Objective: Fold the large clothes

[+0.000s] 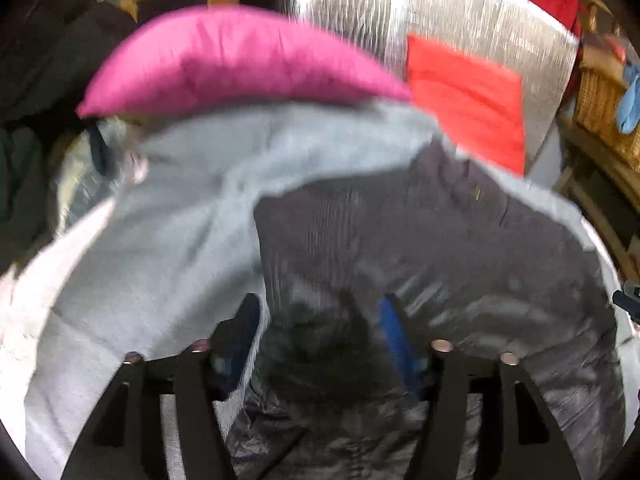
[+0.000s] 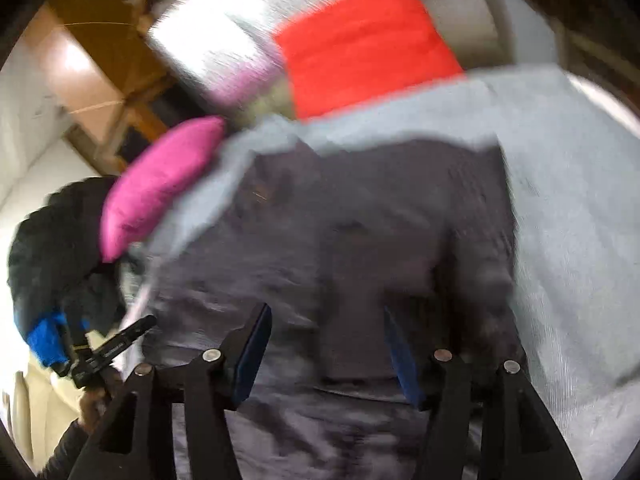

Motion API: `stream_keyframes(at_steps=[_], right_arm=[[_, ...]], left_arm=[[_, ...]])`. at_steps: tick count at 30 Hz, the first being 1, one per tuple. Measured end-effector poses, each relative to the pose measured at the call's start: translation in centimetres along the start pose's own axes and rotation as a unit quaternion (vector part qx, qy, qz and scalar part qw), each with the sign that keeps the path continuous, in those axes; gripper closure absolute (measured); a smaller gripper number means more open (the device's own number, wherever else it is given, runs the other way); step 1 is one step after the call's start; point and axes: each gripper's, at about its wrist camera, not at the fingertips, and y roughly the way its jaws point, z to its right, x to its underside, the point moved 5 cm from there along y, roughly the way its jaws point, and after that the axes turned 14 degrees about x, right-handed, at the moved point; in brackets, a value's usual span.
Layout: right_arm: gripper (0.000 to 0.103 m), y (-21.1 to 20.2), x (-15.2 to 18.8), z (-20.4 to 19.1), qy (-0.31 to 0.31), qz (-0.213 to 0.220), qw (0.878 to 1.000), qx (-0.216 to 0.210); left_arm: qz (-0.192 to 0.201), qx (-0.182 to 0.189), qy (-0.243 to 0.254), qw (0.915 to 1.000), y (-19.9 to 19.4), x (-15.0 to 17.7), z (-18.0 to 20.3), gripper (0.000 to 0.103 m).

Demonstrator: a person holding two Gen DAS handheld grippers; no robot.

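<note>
Dark grey garment (image 2: 360, 240) lies spread on the pale grey sheet (image 2: 580, 220) of a bed, a magenta pillow (image 1: 224, 60) and a red cushion (image 2: 360, 40) at its far edge. Judging by the flat lie, a fold seems just laid and the next calls for a fresh hold on an edge. Bare sheet shows on the right side; the left side is crowded by dark bundled fabric (image 2: 52, 240). Left gripper (image 1: 320, 320) and right gripper (image 2: 326, 340) both hang above the cloth with fingers spread, nothing between them
</note>
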Motion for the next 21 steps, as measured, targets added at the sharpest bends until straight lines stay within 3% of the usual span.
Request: stream_keyframes(at_steps=[3, 5, 9, 18, 21], right_arm=[[0.036, -0.2, -1.3, -0.7, 0.004, 0.008, 1.000, -0.006], [0.036, 1.8, -1.3, -0.2, 0.009, -0.010, 1.000, 0.022], [0.036, 5.5, 0.2, 1.4, 0.023, -0.052, 0.997, 0.044], [0.036, 6.3, 0.3, 2.0, 0.044, -0.058, 0.997, 0.036], [0.036, 4.8, -0.2, 1.2, 0.041, -0.060, 0.995, 0.074]], left_arm=[[-0.005, 0.004, 0.011, 0.9999, 0.3, -0.2, 1.3, 0.031], [-0.018, 0.003, 0.014, 0.9997, 1.4, 0.4, 1.6, 0.031], [-0.084, -0.018, -0.001, 0.9963, 5.9, 3.0, 0.1, 0.028], [-0.089, -0.015, -0.020, 0.9958, 5.9, 2.2, -0.3, 0.026], [-0.064, -0.012, -0.038, 0.9972, 2.8, 2.0, 0.2, 0.027]])
